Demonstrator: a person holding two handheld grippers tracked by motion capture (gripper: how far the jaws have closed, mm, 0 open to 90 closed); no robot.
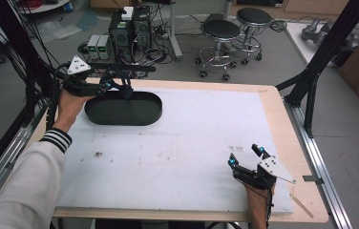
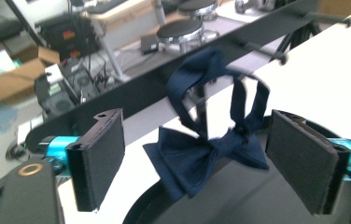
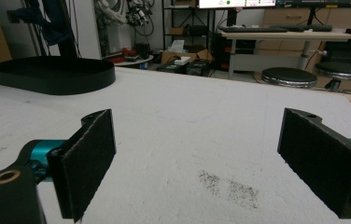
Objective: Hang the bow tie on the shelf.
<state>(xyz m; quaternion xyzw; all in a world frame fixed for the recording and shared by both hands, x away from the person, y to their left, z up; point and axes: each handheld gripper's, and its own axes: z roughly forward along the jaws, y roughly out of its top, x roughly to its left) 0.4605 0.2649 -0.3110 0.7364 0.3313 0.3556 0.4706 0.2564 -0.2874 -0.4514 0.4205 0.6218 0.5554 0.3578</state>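
left tool [image 2: 197, 163] is standing with jaws spread wide above the near rim of the black oval tray [image 1: 142, 117], pads clear of the navy bow tie [image 2: 211, 154]. the bow tie is sitting between the jaws without touching either pad, its bow lying over the tray rim and its strap loop rising behind; whether it is already resting there or dropping i cannot tell. right tool [image 3: 201, 158] is lying spread and empty, low over the white surface [image 1: 177, 143], well apart from the tray. judgement: the placing looks nearly done, with the bow tie let go at the tray; what is left is seeing it settle inside and pulling the left tool away.
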